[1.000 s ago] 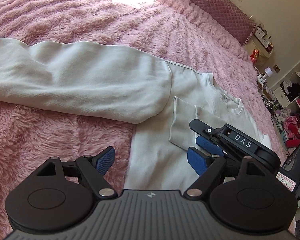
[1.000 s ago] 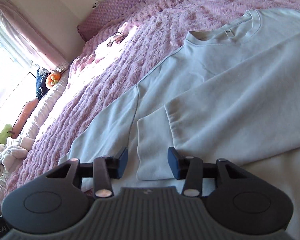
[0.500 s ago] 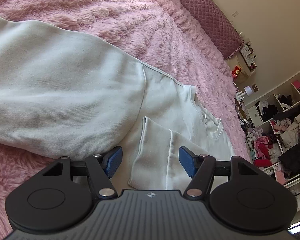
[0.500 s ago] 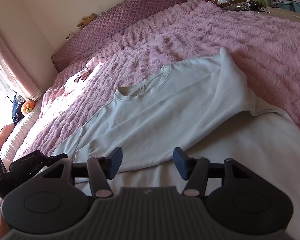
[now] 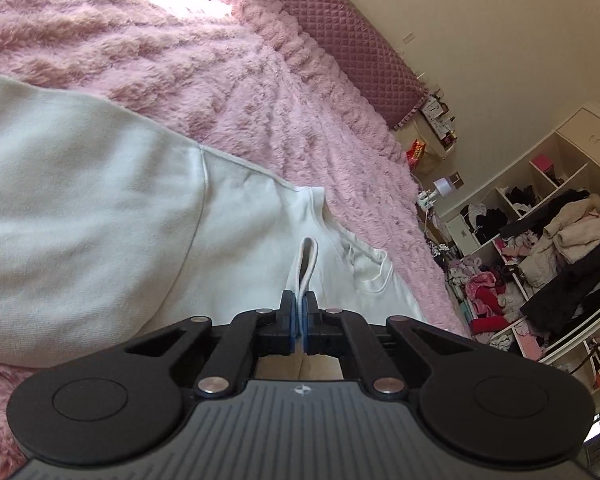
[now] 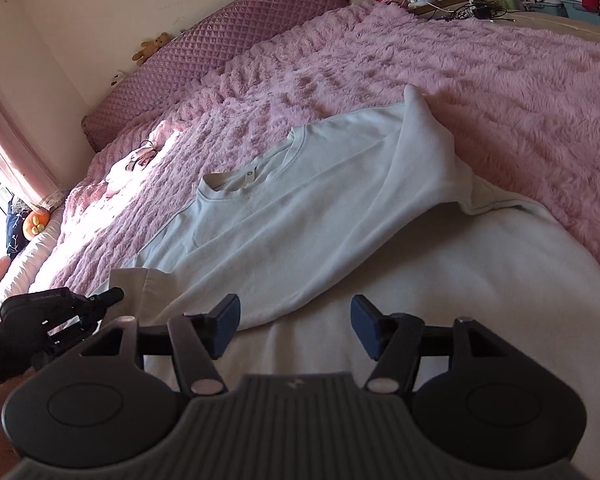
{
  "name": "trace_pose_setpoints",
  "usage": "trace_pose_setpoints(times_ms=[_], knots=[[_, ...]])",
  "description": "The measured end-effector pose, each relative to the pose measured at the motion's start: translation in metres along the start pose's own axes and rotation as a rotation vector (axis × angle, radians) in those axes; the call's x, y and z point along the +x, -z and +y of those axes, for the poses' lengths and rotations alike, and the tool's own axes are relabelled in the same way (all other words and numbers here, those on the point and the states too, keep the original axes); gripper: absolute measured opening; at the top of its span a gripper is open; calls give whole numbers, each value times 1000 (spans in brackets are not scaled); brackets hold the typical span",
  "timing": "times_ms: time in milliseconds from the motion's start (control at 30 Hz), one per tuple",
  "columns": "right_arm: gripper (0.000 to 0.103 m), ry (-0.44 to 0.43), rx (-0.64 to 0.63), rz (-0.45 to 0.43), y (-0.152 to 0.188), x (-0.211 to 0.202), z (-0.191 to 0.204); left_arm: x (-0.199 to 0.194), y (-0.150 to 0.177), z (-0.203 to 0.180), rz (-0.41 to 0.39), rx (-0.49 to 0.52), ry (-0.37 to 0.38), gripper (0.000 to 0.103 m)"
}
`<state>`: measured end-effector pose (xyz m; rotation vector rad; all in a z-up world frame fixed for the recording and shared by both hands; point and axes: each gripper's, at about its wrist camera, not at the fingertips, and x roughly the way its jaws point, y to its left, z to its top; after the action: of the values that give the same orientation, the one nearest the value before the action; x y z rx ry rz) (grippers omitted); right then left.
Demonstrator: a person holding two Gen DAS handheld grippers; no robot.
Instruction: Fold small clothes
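Both grippers low over sweatshirt (image 6: 300, 216): left gripper (image 5: 299, 312) jaws clamped on cuff (image 5: 307, 264); right gripper (image 6: 294, 322) jaws apart.

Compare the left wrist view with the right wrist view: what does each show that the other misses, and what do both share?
Only the left wrist view shows the left gripper shut on the sleeve cuff, its blue pads pressing the fabric, and the open shelves piled with clothes.

Only the right wrist view shows the right gripper open above the sweatshirt's body, the teddy bear on the quilted headboard, and the left gripper from outside.

Both share the white sweatshirt lying on the pink fluffy blanket, its collar visible.
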<state>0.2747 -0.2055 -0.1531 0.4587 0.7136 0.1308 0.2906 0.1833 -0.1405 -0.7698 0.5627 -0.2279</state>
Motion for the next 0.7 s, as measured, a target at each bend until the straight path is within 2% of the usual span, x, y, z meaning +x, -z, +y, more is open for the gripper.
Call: trace_pose_setpoints(times_ms=[67,167,267,300,367,433,500,600,700], knots=[[59,118,-73,-39,-1,0,2,-21,-1,-11,-101,52,38,2],[60,359,-224,-85,-4,8,3,-27,-2,-6,-129,26,-3,2],[61,461,-313,-85,-7,17,0,-31,4,16,-161,-48,-110,2],[62,493,-353,-86,-8,21,0,-32,5,23,-160,-77,-120,2],[65,516,-403,-83,-8,27,-2,-26,8,41,-99,-129,-134,2],[65,517,-442,-75,-9,33,-2,-18,10,49,-43,-137,-152,2],[64,526,-470,-64,-10,39,-1,-15,10,55,-31,-157,-171,3],[65,522,-467,-89,-8,36,8,-19,6,54,-58,-181,-181,3],[72,467,-474,-145,-11,33,16,-28,6,42,-125,-161,-168,3]])
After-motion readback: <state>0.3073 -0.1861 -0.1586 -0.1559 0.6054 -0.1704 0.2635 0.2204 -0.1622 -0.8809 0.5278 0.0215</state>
